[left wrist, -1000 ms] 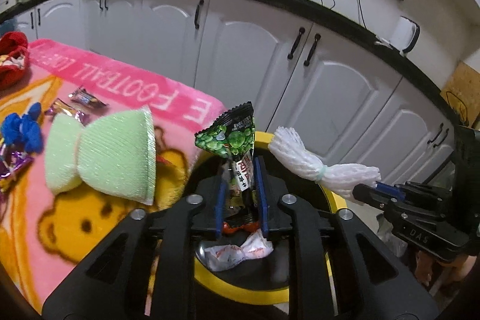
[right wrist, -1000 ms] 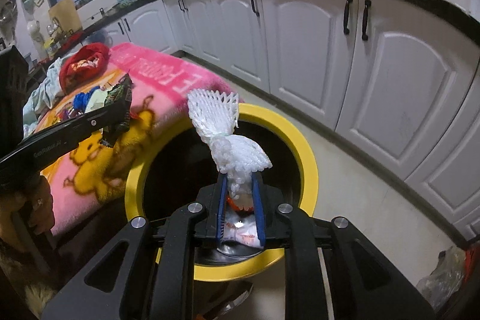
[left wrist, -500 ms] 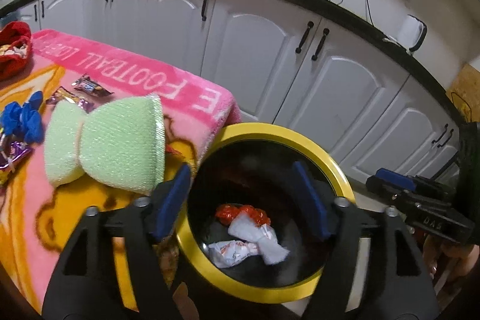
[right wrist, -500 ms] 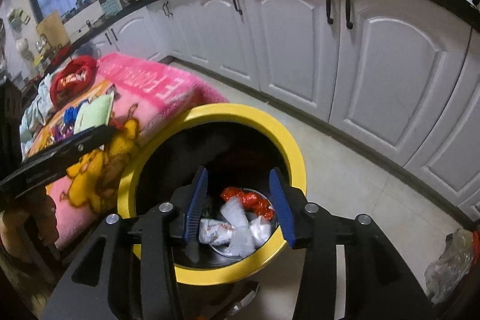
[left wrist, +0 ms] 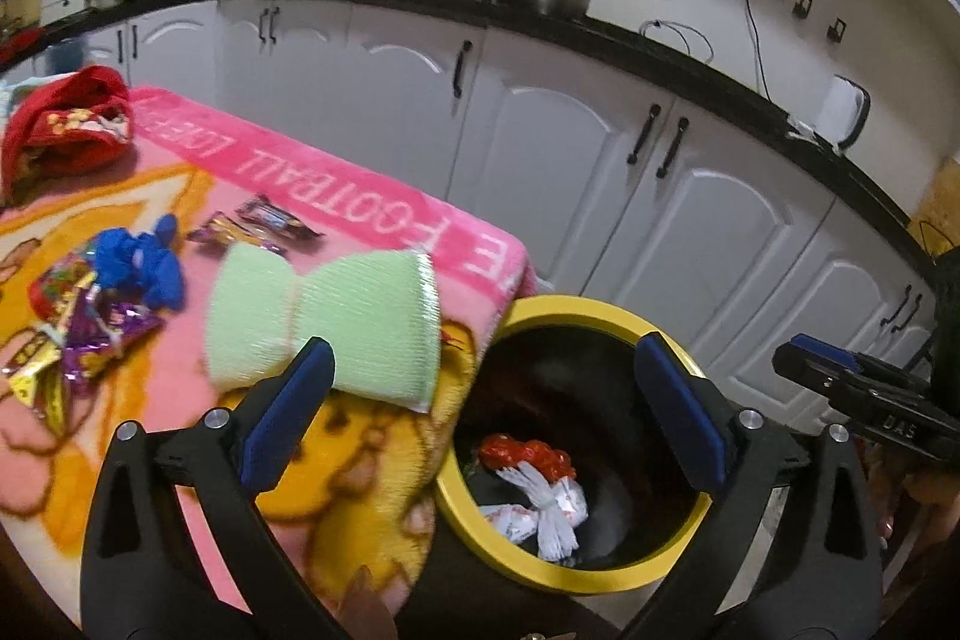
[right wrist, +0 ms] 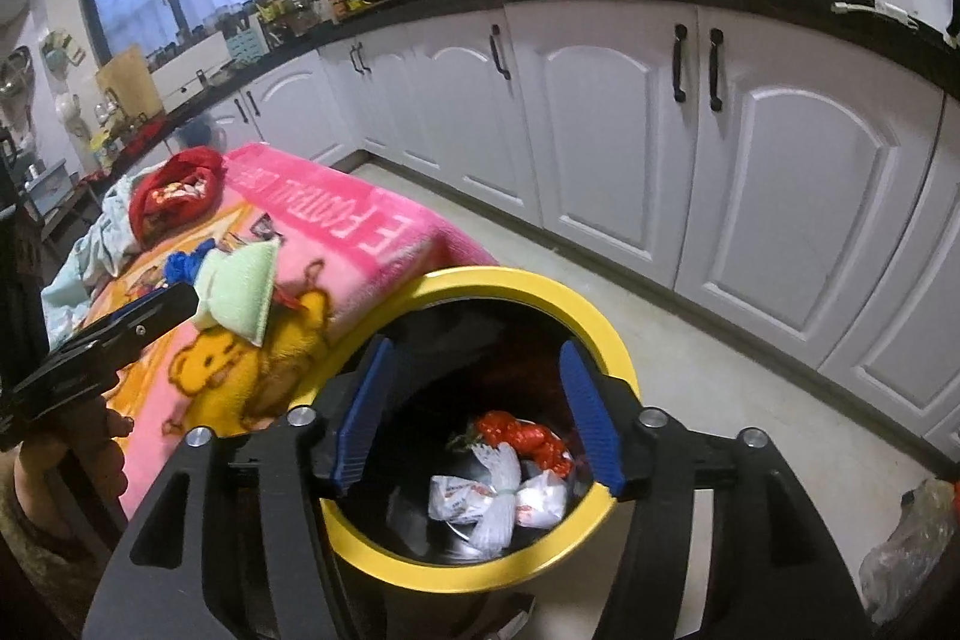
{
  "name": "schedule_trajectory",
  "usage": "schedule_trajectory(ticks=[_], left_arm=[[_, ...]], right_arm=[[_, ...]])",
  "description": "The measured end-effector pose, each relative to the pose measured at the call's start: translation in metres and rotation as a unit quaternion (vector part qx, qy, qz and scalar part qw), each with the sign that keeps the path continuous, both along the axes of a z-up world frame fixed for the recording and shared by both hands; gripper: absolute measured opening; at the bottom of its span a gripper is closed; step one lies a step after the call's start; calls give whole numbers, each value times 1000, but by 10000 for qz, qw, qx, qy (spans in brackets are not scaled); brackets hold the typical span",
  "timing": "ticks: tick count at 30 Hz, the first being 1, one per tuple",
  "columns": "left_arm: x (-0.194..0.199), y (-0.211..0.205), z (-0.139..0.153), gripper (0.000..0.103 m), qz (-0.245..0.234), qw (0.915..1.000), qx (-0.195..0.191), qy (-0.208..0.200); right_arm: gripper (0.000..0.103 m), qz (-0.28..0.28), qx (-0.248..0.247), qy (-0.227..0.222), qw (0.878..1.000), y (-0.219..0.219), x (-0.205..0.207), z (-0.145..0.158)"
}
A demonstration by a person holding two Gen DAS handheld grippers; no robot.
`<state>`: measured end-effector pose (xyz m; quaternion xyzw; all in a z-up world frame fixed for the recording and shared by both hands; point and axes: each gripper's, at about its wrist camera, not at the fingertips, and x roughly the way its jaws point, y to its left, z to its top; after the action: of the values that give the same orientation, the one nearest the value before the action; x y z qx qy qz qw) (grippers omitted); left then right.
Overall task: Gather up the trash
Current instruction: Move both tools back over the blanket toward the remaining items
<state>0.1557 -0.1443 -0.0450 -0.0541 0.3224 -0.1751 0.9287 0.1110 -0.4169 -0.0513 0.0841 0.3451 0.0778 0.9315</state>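
Both grippers have just let go over the bin. The left gripper (left wrist: 480,400) has been opening and now stands spread as wide as it goes, nothing between its blue pads; a second ago it was clamped on a green snack packet. The right gripper (right wrist: 474,412) has been opening too, about halfway apart and empty, where a second ago it pinched a white foam net. That net (right wrist: 501,511) now lies at the bottom of the yellow-rimmed bin (left wrist: 606,577), on top of a white wrapper (right wrist: 459,499) and beside a red piece of trash (right wrist: 522,433). The green packet I cannot pick out inside the bin; it has presumably dropped in, but it is hidden or lost in the dark.

So this round of the job looks done: two pieces delivered, both grippers free. The left one has also swung away from the bin toward the desk with the pink blanket (left wrist: 372,214), which touches the bin's rim on its left side.

Plenty is left on that blanket. Just left of the bin lies a pale green sponge cloth (left wrist: 324,322); farther from the bin are candy wrappers (left wrist: 258,223), a crumpled blue thing (left wrist: 141,265), shiny foil wrappers (left wrist: 78,334) and, farthest off, a red bag (left wrist: 66,124). I'd guess the wrappers come next.
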Motion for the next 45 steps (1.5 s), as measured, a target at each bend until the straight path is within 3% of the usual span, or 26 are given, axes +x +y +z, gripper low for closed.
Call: schedule_trajectory(ticks=[11, 22, 35, 38, 45], left_arm=[[-15, 43, 26, 92, 513, 9977, -28, -446], [-26, 93, 39, 92, 1012, 9924, -99, -687], [-35, 147, 41, 92, 1586, 9845, -124, -737], [-36, 159, 41, 92, 1689, 9829, -118, -726], [-36, 186, 35, 92, 1918, 9794, -64, -630]], right_arm=[[69, 603, -33, -357, 9975, 49, 1, 31], [70, 1292, -87, -554, 9900, 112, 13, 55], [71, 1879, -240, -664, 9796, 168, 22, 60], [82, 1949, -275, -645, 9783, 178, 26, 57], [82, 2052, -343, -581, 9764, 196, 37, 49]])
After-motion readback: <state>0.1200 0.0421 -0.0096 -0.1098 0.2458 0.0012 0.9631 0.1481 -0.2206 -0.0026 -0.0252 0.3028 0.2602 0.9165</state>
